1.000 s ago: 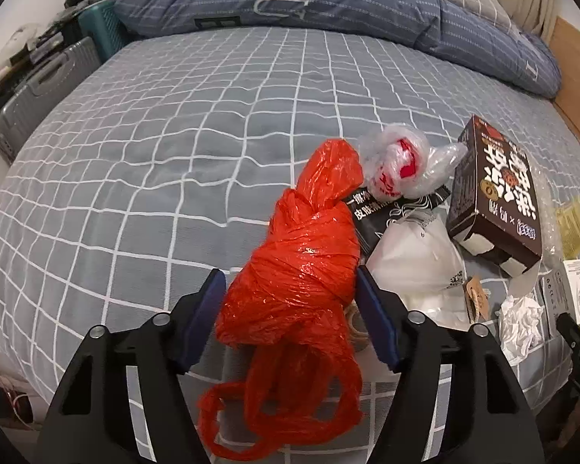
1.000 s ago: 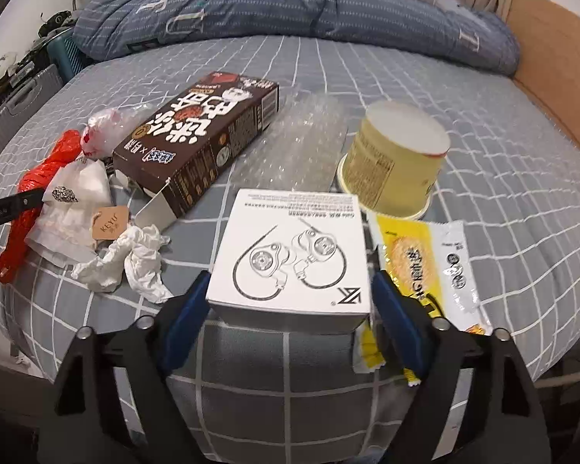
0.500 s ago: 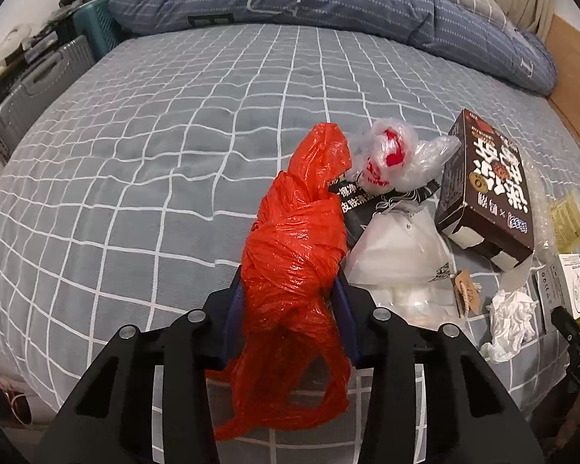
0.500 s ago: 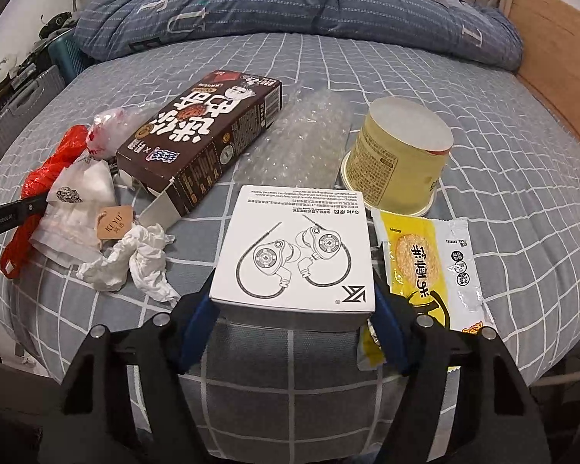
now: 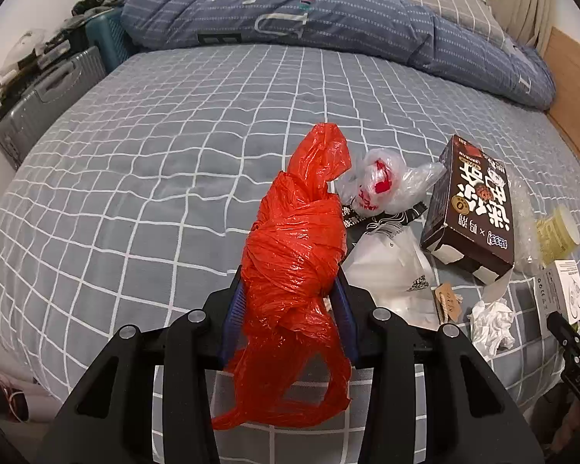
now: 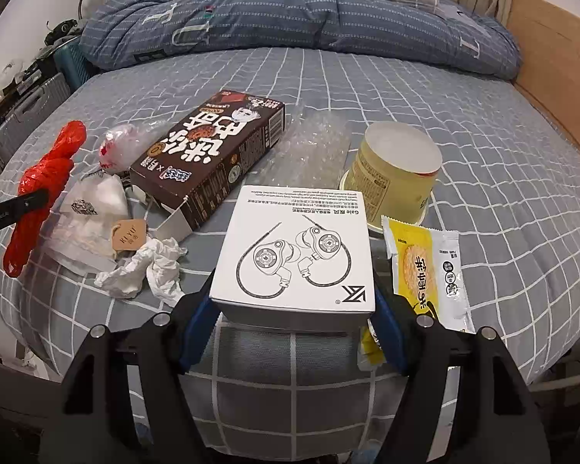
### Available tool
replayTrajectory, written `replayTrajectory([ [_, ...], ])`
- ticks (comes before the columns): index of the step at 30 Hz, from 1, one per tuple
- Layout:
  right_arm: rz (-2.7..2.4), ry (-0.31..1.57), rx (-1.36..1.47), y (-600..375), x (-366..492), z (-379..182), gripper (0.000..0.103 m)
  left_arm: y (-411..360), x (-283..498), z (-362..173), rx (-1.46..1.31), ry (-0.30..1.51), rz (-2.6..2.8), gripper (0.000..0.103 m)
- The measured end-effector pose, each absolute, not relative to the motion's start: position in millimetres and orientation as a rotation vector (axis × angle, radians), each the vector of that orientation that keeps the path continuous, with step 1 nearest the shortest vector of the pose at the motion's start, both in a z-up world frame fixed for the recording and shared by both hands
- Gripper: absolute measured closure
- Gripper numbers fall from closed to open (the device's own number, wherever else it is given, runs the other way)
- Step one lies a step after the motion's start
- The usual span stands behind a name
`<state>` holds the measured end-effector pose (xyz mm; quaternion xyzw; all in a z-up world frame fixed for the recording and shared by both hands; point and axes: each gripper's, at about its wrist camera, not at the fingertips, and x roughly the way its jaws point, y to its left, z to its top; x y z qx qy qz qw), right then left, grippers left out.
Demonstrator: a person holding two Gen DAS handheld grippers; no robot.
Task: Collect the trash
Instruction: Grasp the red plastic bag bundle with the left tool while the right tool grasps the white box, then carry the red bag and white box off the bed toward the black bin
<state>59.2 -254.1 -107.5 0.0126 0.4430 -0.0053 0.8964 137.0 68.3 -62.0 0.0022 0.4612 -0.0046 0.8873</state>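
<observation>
My left gripper (image 5: 290,301) is shut on a knotted red plastic bag (image 5: 297,239) and holds it just above the grey checked bed (image 5: 174,154). The bag also shows in the right wrist view (image 6: 46,181). My right gripper (image 6: 294,309) is shut on a white earphone box (image 6: 295,247) at the bed's near edge. The box also shows in the left wrist view (image 5: 560,294).
On the bed lie a brown snack box (image 6: 212,154), a clear bag with red print (image 5: 379,185), a white pouch (image 6: 89,216), crumpled tissue (image 6: 150,266), bubble wrap (image 6: 313,150), a yellow cup (image 6: 398,170) and a yellow wrapper (image 6: 429,270). A blue duvet (image 5: 328,19) lies behind; suitcases (image 5: 46,96) stand left.
My left gripper closed on the red bag and lifted it a little. My right gripper closed on the white box.
</observation>
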Motion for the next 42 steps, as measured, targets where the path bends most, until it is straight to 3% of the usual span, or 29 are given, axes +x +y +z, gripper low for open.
replayTrajectory([
  [42,0.036,0.79,0.035,-245,-25,-36,0.035,27,12,2,-0.013,0.848,-0.081,0.062],
])
